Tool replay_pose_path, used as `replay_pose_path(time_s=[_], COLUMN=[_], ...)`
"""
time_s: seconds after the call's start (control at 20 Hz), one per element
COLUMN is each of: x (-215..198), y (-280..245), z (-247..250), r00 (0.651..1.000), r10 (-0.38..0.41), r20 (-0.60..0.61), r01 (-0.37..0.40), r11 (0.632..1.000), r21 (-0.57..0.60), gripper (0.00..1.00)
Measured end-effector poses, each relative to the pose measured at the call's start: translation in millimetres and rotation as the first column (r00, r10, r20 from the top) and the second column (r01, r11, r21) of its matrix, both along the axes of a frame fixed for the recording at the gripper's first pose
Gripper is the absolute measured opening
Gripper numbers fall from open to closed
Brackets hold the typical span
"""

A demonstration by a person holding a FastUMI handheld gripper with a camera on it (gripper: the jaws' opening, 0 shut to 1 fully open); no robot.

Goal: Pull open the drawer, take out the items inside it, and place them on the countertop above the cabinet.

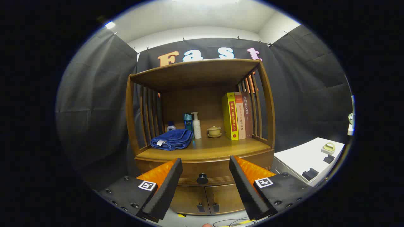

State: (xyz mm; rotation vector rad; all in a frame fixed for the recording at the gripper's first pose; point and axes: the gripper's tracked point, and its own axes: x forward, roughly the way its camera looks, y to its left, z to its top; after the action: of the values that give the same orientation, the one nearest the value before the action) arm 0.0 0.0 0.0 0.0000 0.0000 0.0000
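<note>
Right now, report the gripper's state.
Gripper: open, holding nothing; the closed drawer's knob sits between and beyond its fingers.

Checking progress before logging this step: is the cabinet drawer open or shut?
Shut. The drawer front sits flush with the cabinet, its knob untouched ahead of the open gripper.

One gripper (205, 164) with two fingers spread apart and holding nothing faces one wooden cabinet (202, 126). The cabinet has one closed drawer (221, 171) with one round knob (202, 179), and two doors (206, 199) below. On its countertop (205, 149) are three books (237, 115), one blue towel (172, 139), one pump bottle (196, 125), one lidded cup (214, 131).
</note>
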Motion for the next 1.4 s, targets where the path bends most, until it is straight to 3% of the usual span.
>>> replay_pose_path(time_s=[1.0,1.4], x=[-2,29], y=[3,2], z=[-4,-59], r00=[1.000,1.000], r10=[0.001,-0.008], r20=[0.022,-0.006], r01=[-0.001,0.008], r11=[1.000,1.000], r21=[-0.019,0.017], gripper=[0.98,0.98])
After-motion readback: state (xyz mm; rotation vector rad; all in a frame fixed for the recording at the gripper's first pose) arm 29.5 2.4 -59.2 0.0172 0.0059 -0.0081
